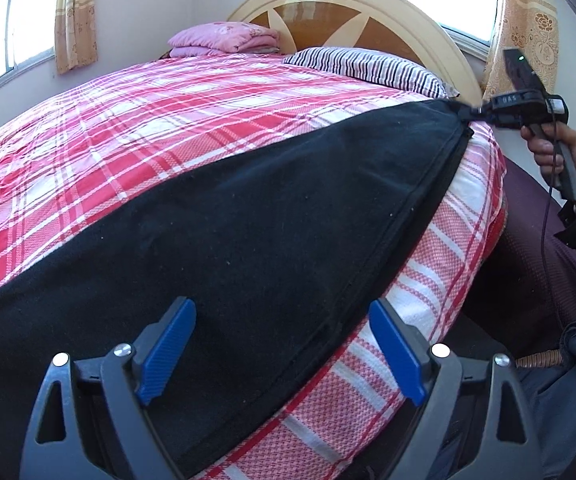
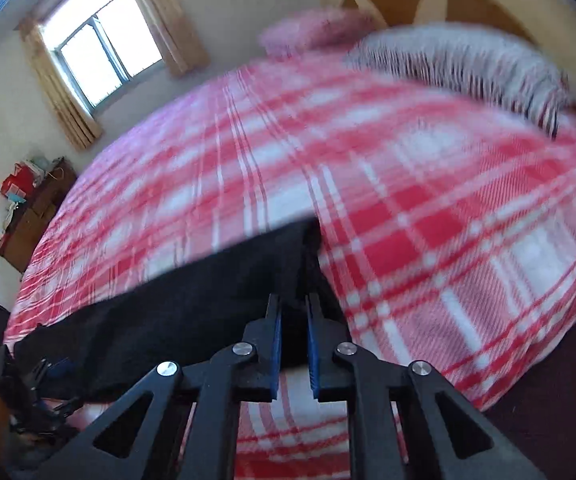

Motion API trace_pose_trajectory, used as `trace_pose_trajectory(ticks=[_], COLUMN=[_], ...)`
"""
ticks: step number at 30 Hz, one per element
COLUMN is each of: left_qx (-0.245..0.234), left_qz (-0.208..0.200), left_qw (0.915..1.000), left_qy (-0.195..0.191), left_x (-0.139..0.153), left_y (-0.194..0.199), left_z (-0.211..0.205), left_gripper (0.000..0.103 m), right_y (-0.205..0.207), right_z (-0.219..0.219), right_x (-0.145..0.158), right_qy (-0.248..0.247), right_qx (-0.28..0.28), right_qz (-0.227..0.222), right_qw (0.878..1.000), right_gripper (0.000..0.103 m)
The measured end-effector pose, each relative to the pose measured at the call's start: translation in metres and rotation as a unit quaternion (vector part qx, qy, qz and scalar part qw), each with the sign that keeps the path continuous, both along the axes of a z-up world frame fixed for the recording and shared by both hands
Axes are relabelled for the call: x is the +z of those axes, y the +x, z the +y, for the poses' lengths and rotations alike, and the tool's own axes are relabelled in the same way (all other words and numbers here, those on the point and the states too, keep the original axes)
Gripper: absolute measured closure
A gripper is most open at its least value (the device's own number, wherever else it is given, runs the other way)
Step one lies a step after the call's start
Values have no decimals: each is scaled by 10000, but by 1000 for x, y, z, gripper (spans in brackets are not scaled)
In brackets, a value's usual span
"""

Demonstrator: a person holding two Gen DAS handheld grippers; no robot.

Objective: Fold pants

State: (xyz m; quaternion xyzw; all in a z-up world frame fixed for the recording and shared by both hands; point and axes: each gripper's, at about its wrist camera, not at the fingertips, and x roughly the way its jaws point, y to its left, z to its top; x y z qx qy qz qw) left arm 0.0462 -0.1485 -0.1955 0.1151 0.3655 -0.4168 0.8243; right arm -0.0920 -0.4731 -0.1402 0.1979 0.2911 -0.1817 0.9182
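Black pants point(image 1: 247, 220) lie stretched along the near edge of the bed, over a red and white plaid cover point(image 1: 127, 120). My left gripper point(image 1: 283, 344) hovers just over the pants' near end, open, its blue pads point(image 1: 167, 352) wide apart and gripping nothing. At the far end, my right gripper point(image 1: 470, 114) is shut on a corner of the pants and pulls the cloth to a point. In the blurred right wrist view, black cloth point(image 2: 187, 300) sits between the nearly closed fingers of the right gripper point(image 2: 294, 304).
A striped pillow point(image 1: 368, 66) and a folded pink blanket point(image 1: 223, 40) lie by the curved headboard point(image 1: 348, 8). A person's hand point(image 1: 548, 148) holds the right gripper's handle beside the bed. A wooden cabinet point(image 2: 35, 216) with clutter stands against the far wall.
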Motion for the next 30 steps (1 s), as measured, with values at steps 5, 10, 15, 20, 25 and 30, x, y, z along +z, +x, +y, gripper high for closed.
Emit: trace_pose_trajectory(ticks=[5, 10, 15, 20, 25, 30], left_qx=[-11, -67, -109, -114, -186, -257], left_qz=[-13, -56, -27, -30, 13, -4], left_qw=[10000, 10000, 9999, 9998, 9997, 9996], left_qy=[-16, 23, -106, -139, -177, -140], left_x=[-1, -1, 1, 1, -1, -2], left_y=[-1, -5, -7, -7, -9, -11], left_z=[1, 1, 5, 4, 4, 3], left_gripper=[12, 12, 12, 12, 12, 12], right_y=[2, 17, 9, 25, 76, 108], right_z=[34, 5, 3, 50, 124, 165], right_x=[19, -13, 5, 22, -6, -51], right_qy=[-1196, -1079, -1074, -1024, -1155, -761], right_qx=[248, 14, -419, 387, 1659, 2527], right_qz=[225, 1434, 1181, 316, 345, 899], right_qw=[9923, 9838, 9863, 9935, 9787, 9603], right_gripper=[93, 58, 53, 53, 53, 53])
